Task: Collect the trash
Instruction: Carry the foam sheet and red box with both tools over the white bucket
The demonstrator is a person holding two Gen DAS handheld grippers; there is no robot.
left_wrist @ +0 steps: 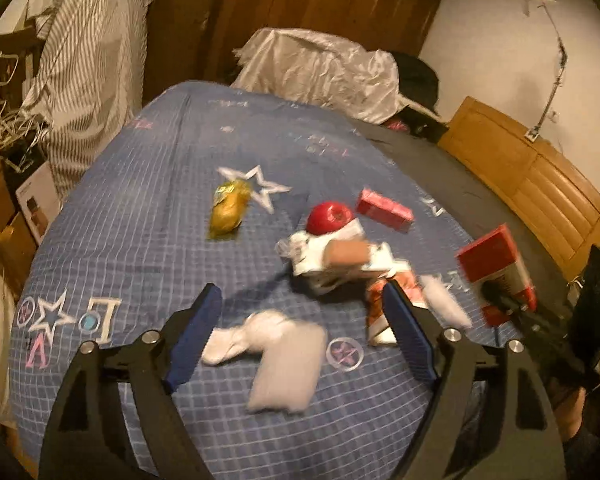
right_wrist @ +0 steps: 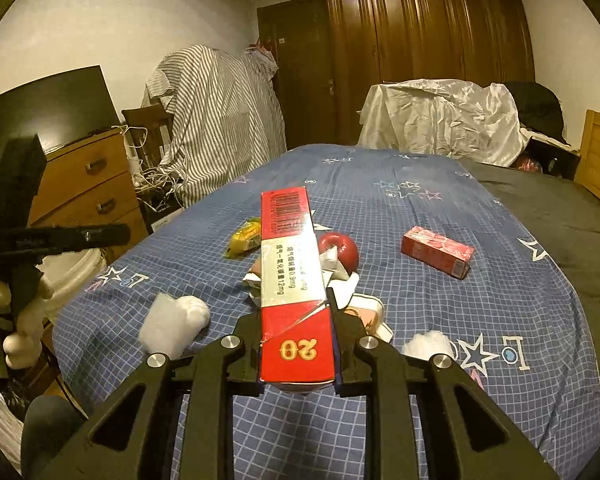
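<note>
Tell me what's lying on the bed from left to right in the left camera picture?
Yellow wrapper → white tissue → red apple → pink box. The crumpled pile in the middle overlaps too much to place.

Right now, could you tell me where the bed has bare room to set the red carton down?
Free: the blue sheet beyond the pink box, toward the white-draped pile, and the dark strip beside it. Crowded: the middle, around the apple, wrappers, yellow packet and tissues.
</note>
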